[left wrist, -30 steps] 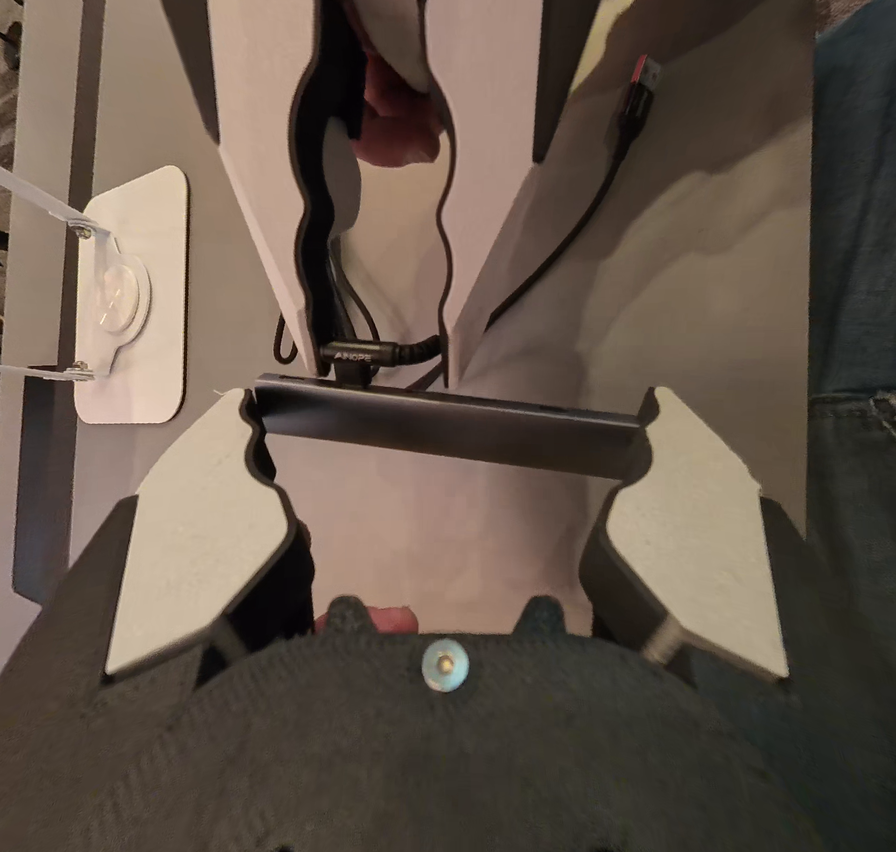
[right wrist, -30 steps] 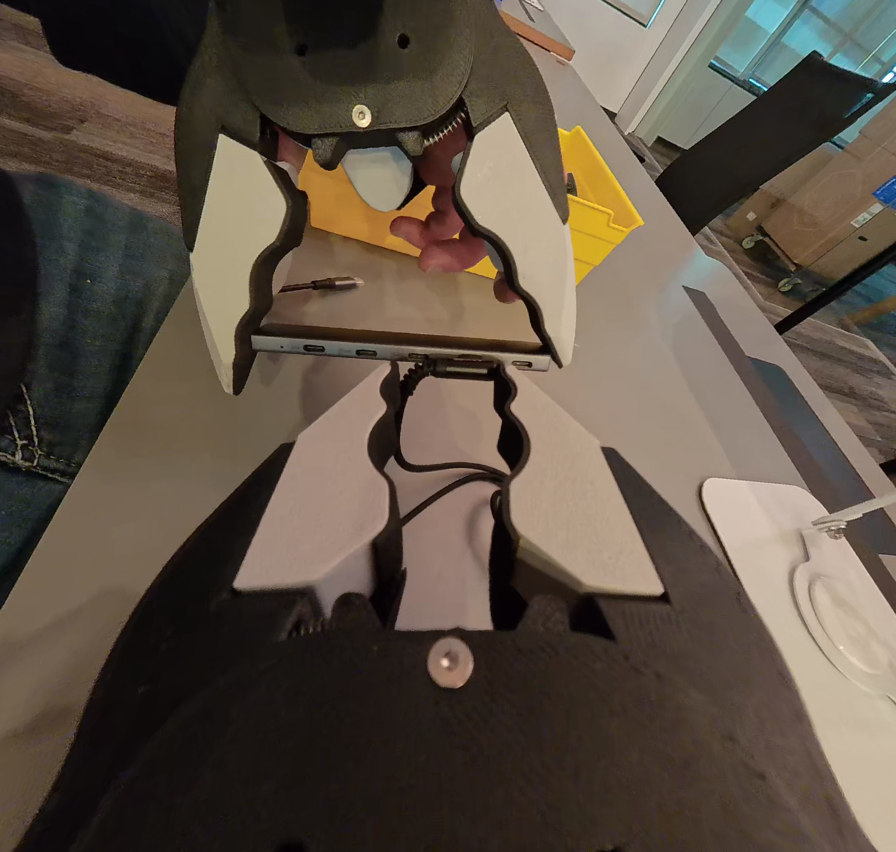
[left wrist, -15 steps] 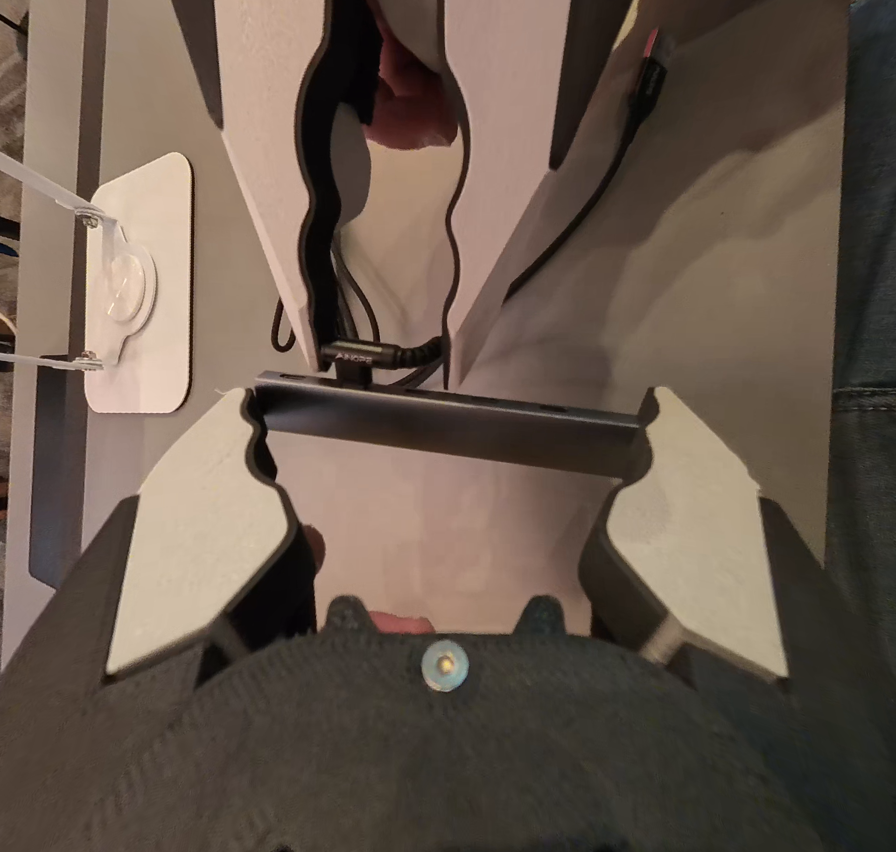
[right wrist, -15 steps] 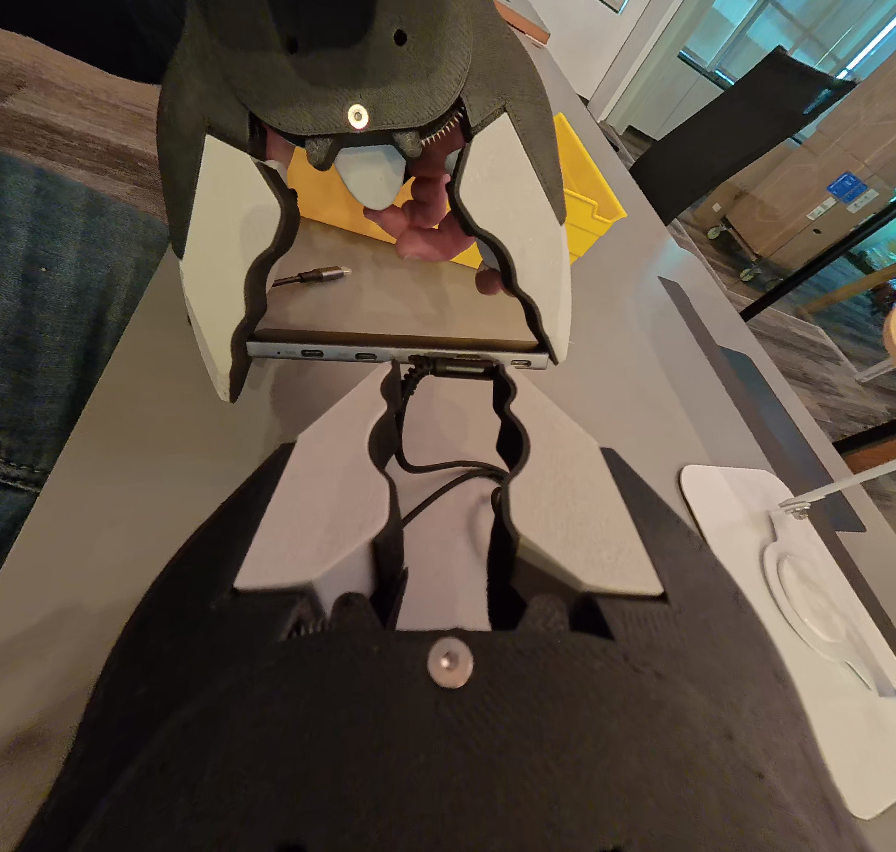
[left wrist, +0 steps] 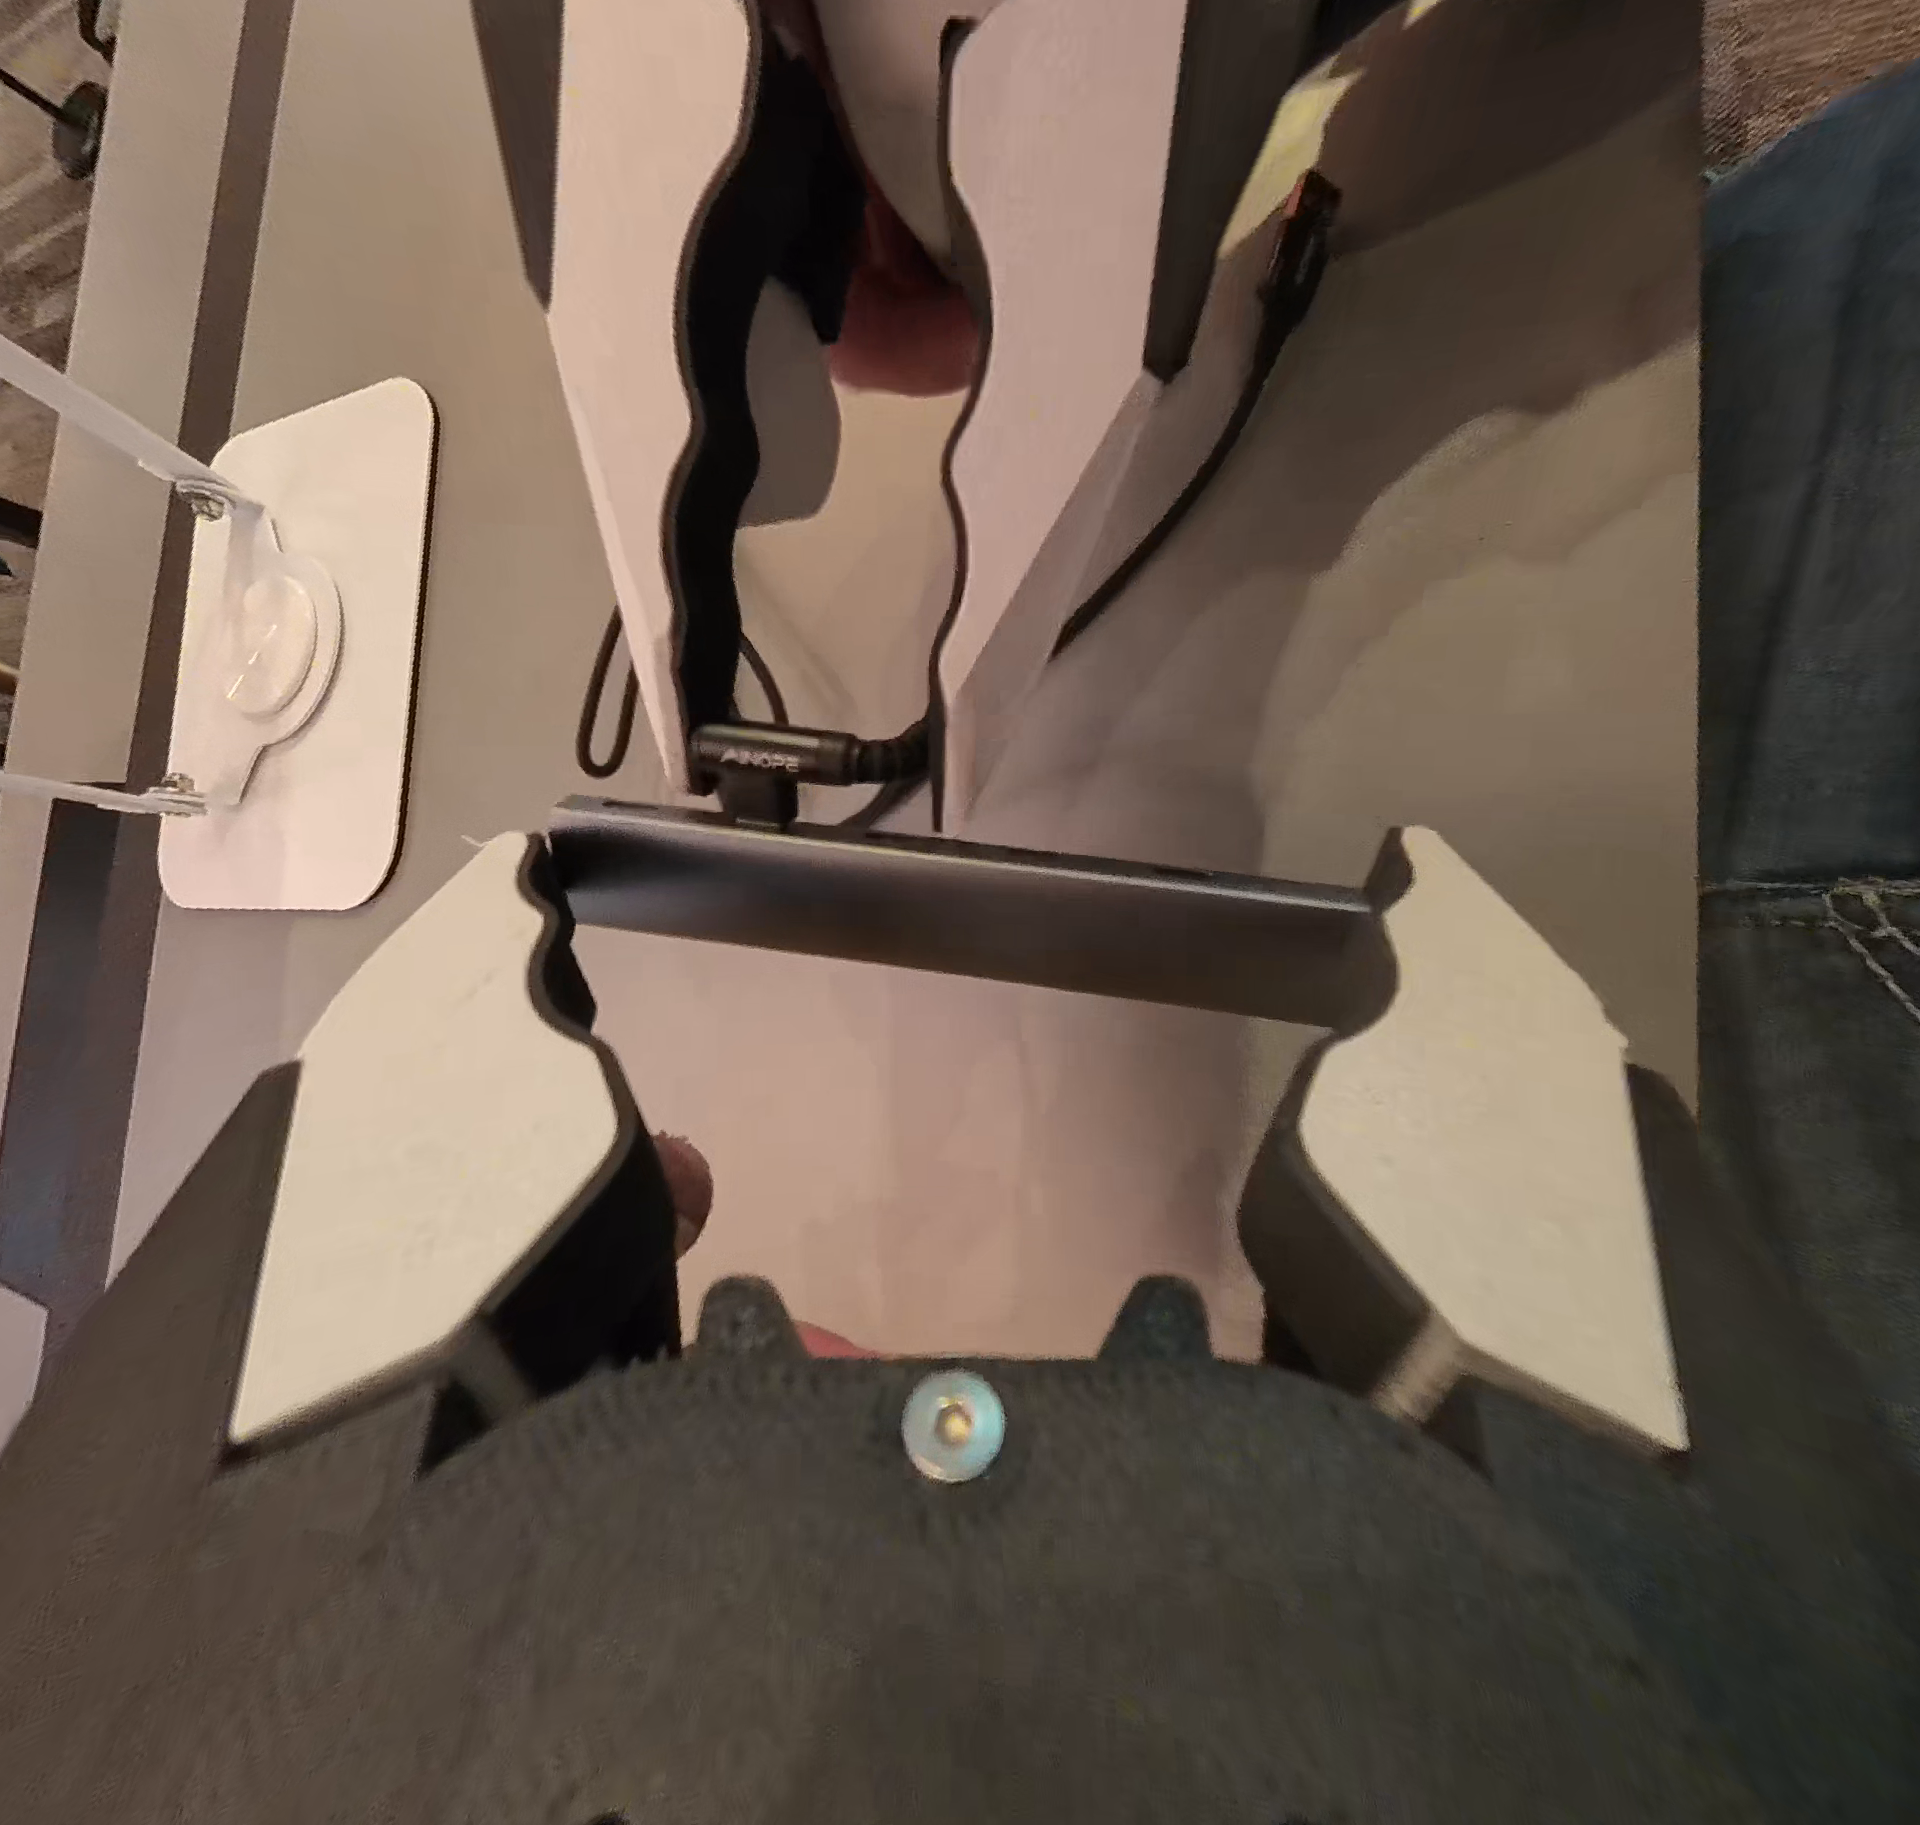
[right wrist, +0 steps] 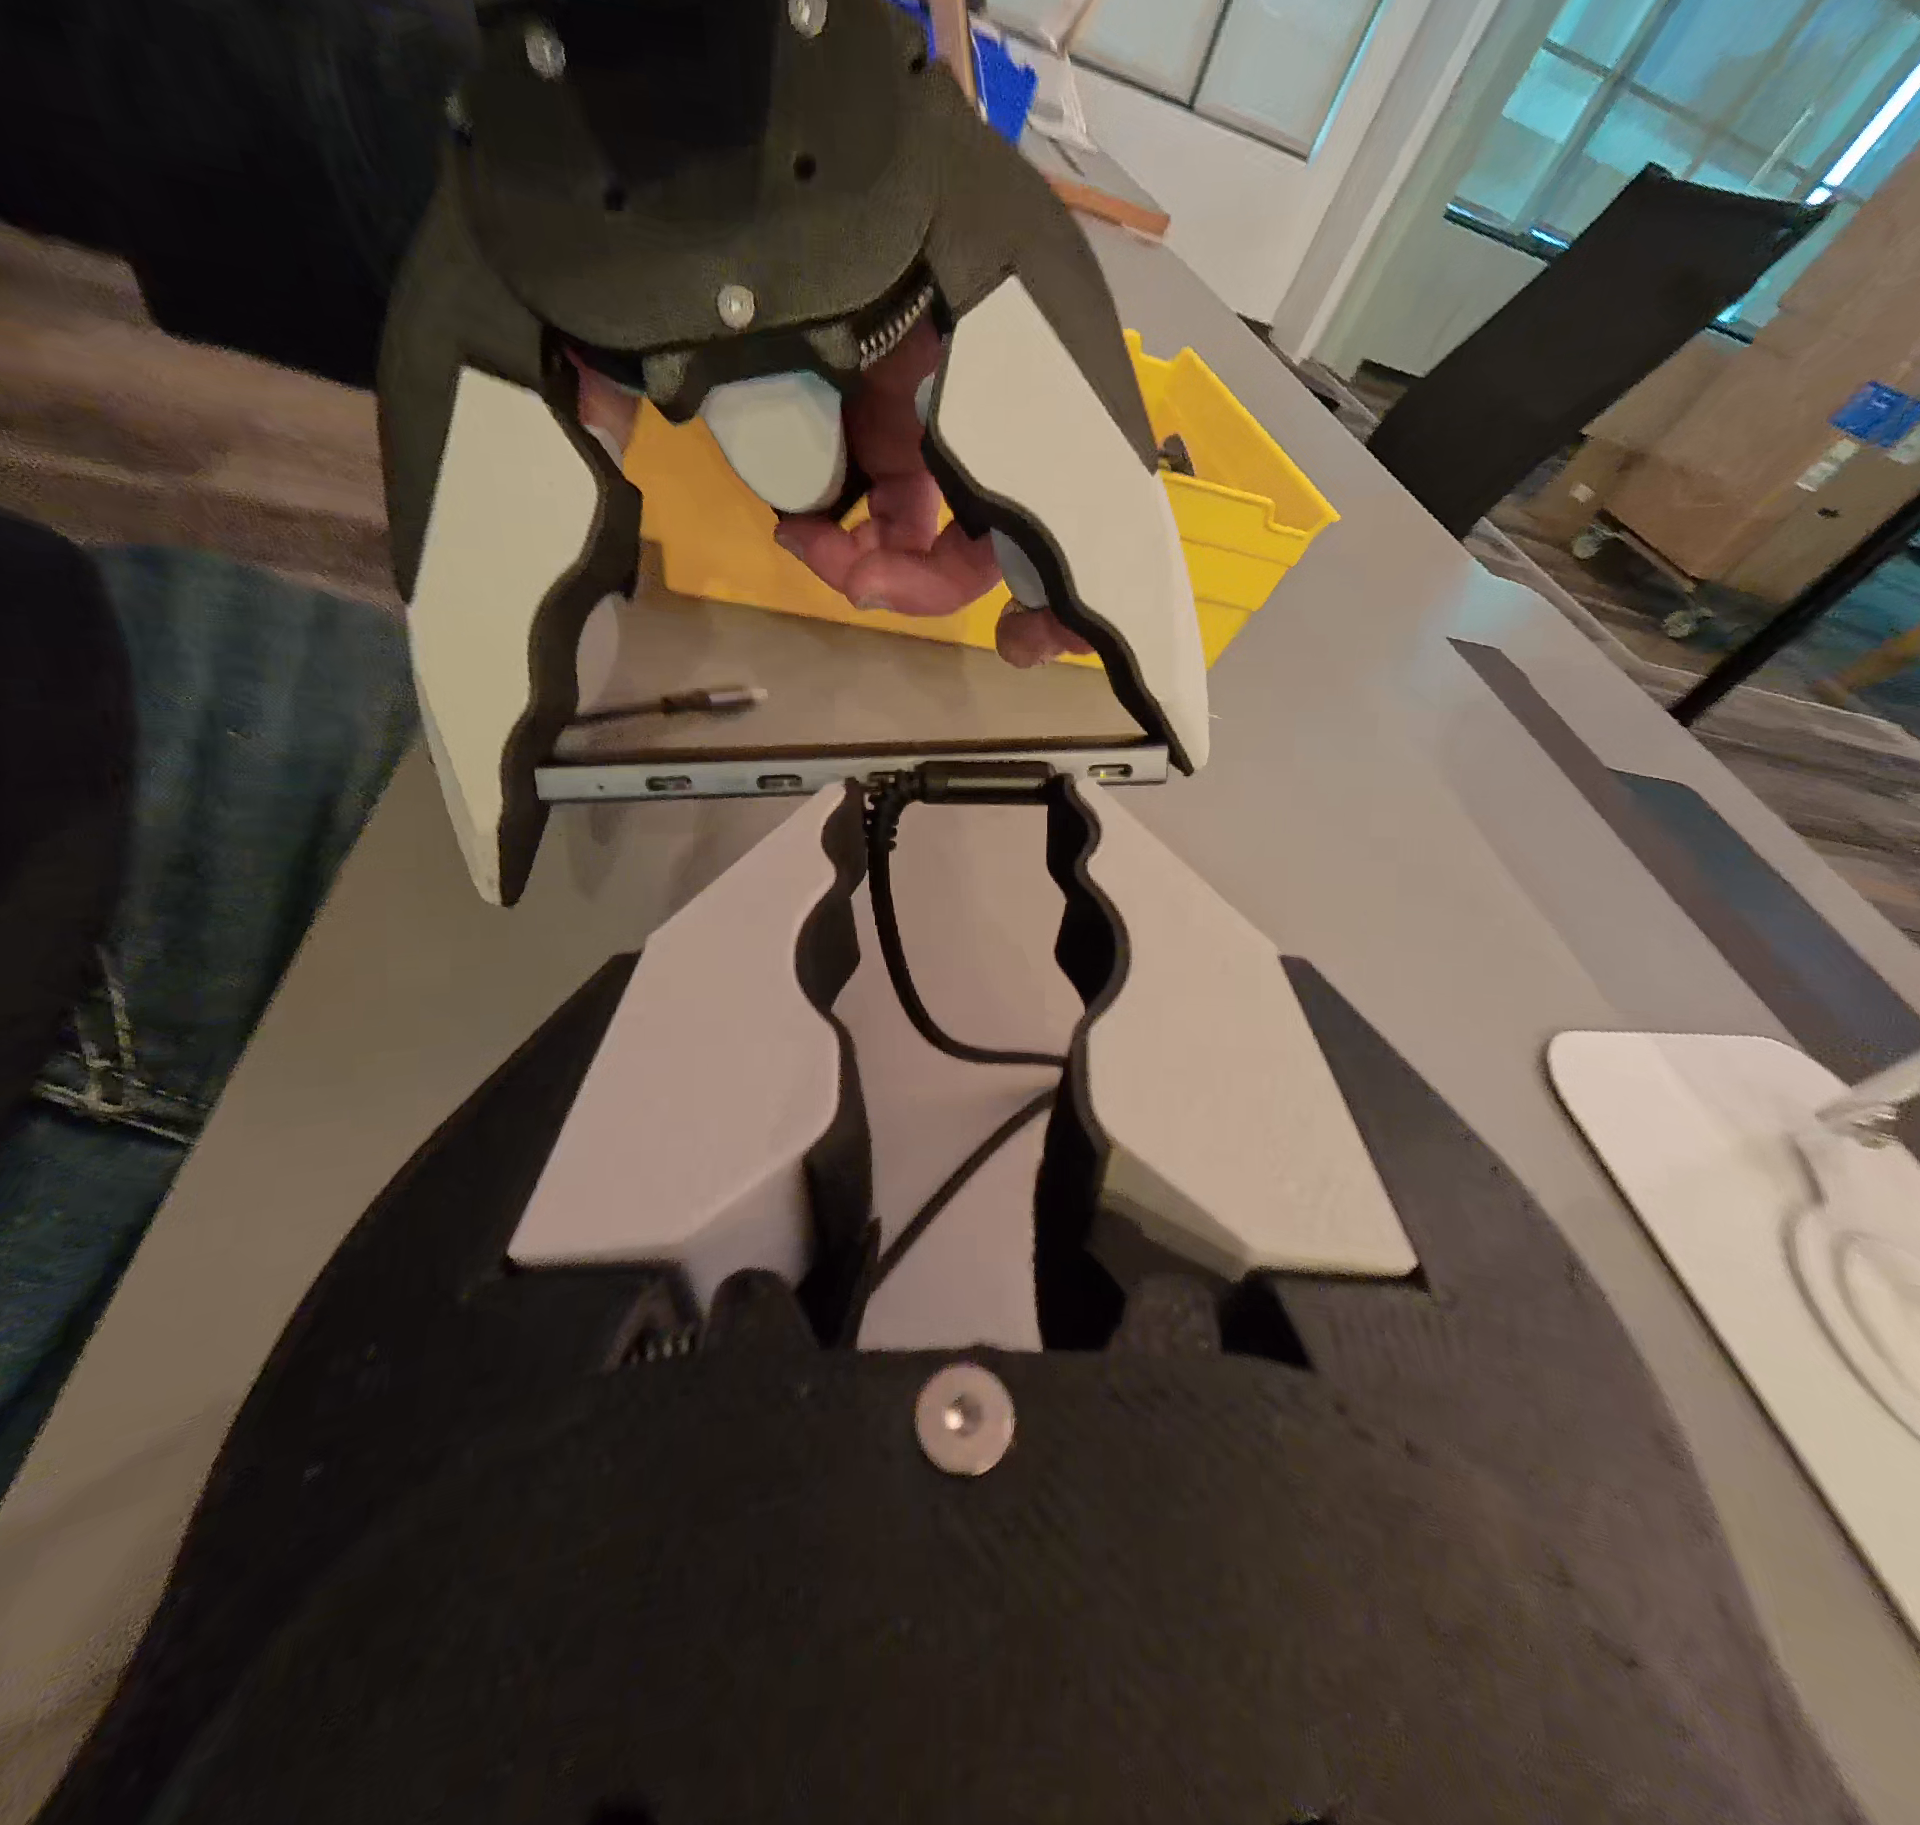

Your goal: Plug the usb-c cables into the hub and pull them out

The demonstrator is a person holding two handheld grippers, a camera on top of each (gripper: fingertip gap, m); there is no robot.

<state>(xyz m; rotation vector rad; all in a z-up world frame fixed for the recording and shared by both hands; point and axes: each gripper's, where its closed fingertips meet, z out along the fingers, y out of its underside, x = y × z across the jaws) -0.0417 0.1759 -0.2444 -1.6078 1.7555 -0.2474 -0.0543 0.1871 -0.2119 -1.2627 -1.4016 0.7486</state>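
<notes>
Nearby, yellow bin [right wrist: 1226,487], contents unclear.

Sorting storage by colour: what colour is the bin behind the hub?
The bin is bright yellow, seen best in the right wrist view, behind the hub.

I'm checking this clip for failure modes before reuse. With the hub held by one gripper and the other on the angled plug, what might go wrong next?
The left gripper holds the hub only by its short ends, above the table, so a hard pull may twist or slip it.

The right gripper pinches the right-angle plug at its fingertips; a skewed pull could strain the port.

The cable loops between its fingers and might snag.
</notes>
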